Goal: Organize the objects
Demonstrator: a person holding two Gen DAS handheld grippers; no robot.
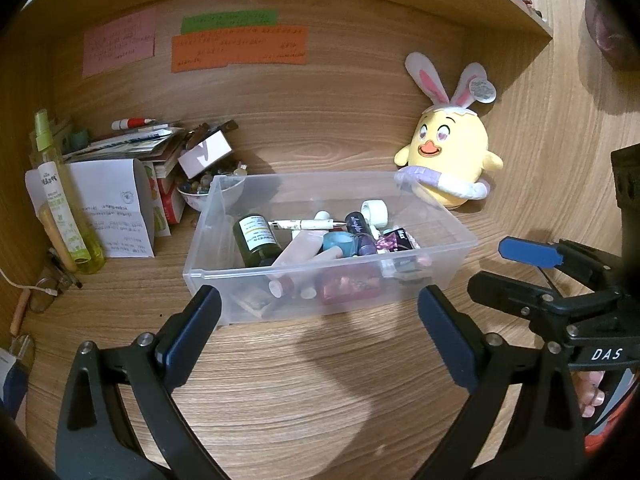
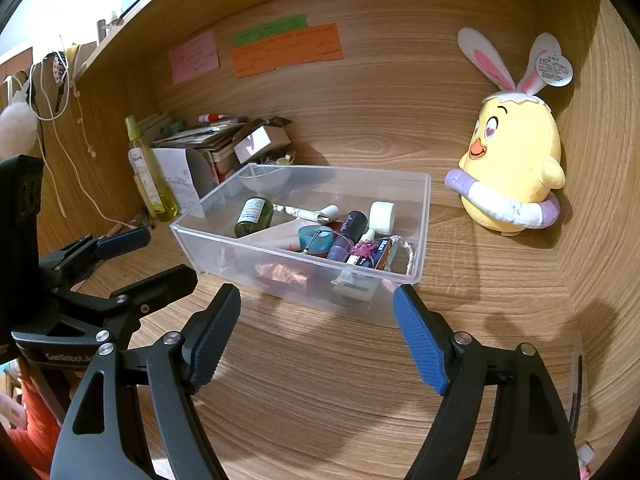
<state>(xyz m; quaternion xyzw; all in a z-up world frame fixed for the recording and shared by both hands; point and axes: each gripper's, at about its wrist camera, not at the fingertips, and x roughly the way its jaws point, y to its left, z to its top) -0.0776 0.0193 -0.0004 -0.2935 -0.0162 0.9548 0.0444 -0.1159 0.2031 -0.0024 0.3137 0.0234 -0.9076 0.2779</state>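
Observation:
A clear plastic bin (image 1: pixel 304 176) (image 2: pixel 425 220) stands on the wooden desk, just beyond both grippers. Inside lie a dark green bottle (image 1: pixel 258 240) (image 2: pixel 254 216), a white pen (image 1: pixel 304 224) (image 2: pixel 308 213), a teal ring (image 1: pixel 338 242) (image 2: pixel 314 238), purple bottles (image 1: pixel 358 226) (image 2: pixel 352 224), a white tape roll (image 1: pixel 376 212) (image 2: pixel 382 212) and a red packet (image 1: pixel 348 284). My left gripper (image 1: pixel 320 304) (image 2: pixel 160 256) is open before the bin's front wall, holding nothing. To its right, my right gripper (image 2: pixel 318 300) (image 1: pixel 504 268) is open and empty near the bin's front right corner.
A yellow chick plush with bunny ears (image 1: pixel 448 152) (image 2: pixel 512 160) sits right of the bin against the back wall. On the left stand a yellow-green spray bottle (image 1: pixel 60 200) (image 2: pixel 150 176), stacked papers and boxes (image 1: pixel 132 148) and a small bowl (image 1: pixel 204 192). Sticky notes (image 1: pixel 240 48) hang on the wall.

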